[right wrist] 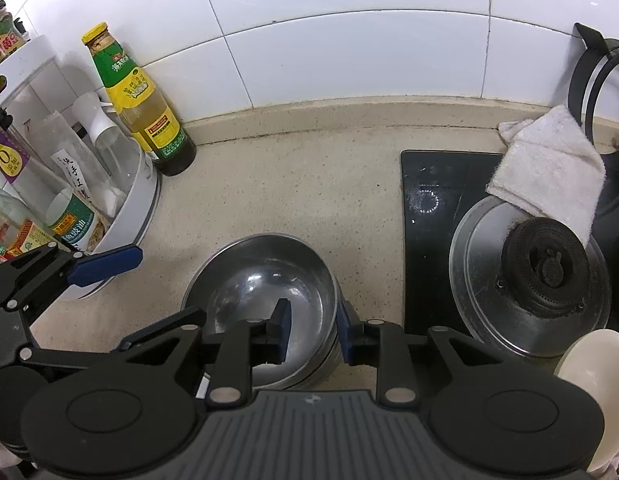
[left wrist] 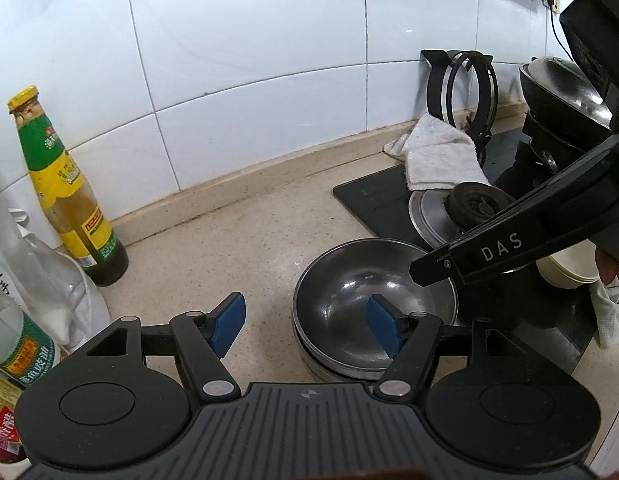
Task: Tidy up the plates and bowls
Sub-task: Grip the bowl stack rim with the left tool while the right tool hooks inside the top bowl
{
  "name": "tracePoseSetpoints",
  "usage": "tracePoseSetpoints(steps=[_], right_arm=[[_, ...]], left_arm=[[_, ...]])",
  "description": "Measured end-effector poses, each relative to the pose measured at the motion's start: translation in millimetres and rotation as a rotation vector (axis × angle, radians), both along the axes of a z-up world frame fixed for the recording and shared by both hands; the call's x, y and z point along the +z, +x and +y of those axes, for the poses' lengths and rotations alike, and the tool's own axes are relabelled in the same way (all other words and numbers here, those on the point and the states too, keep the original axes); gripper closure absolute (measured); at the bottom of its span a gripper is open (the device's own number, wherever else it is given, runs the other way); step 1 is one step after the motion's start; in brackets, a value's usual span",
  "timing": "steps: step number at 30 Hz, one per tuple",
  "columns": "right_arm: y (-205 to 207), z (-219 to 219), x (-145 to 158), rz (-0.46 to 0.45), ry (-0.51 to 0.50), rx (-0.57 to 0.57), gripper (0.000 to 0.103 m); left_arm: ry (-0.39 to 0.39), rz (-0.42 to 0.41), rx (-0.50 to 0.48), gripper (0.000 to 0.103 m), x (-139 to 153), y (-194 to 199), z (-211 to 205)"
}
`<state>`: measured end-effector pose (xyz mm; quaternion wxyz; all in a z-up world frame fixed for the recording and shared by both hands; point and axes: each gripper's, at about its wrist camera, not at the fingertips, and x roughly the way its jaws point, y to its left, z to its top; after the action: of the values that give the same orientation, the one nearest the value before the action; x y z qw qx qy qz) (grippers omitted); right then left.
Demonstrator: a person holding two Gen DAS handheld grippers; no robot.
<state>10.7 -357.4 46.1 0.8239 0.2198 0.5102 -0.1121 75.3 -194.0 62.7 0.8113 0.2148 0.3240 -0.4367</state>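
Note:
A stack of steel bowls point(left wrist: 361, 312) stands on the beige counter, also in the right wrist view point(right wrist: 265, 292). My left gripper point(left wrist: 305, 326) is open, its right pad over the bowls' near left rim, its left pad over bare counter. My right gripper point(right wrist: 313, 330) is open and straddles the bowls' right rim, one pad inside the top bowl, one outside; nothing shows it squeezing. It appears in the left wrist view as a black "DAS" finger point(left wrist: 501, 246). A cream bowl point(right wrist: 593, 368) sits at the right, also in the left wrist view point(left wrist: 565, 268).
A green-labelled sauce bottle point(right wrist: 145, 108) stands by the tiled wall. A white rack with bottles point(right wrist: 121, 216) is at the left. A black gas hob point(right wrist: 433, 216) with burner point(right wrist: 545, 268), a white cloth point(right wrist: 549, 172) and a wok point(left wrist: 565, 92) lie to the right.

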Motion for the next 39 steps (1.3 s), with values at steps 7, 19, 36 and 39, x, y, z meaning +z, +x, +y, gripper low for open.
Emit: tracePoseSetpoints(steps=[7, 19, 36, 39], right_arm=[[-4.3, 3.0, 0.4, -0.006, -0.002, 0.001, 0.078], [-14.5, 4.2, -2.2, 0.006, 0.015, -0.019, 0.078], [-8.4, 9.0, -13.8, 0.024, 0.053, -0.034, 0.067], [-6.9, 8.3, -18.5, 0.033, 0.062, -0.037, 0.066]], left_arm=[[0.007, 0.006, -0.001, 0.027, -4.1, 0.2, 3.0], [0.019, 0.024, -0.024, 0.024, -11.0, -5.9, 14.1], [0.055, 0.076, -0.089, 0.017, -34.7, -17.0, 17.1], [0.063, 0.087, -0.095, 0.017, -41.0, -15.0, 12.0]])
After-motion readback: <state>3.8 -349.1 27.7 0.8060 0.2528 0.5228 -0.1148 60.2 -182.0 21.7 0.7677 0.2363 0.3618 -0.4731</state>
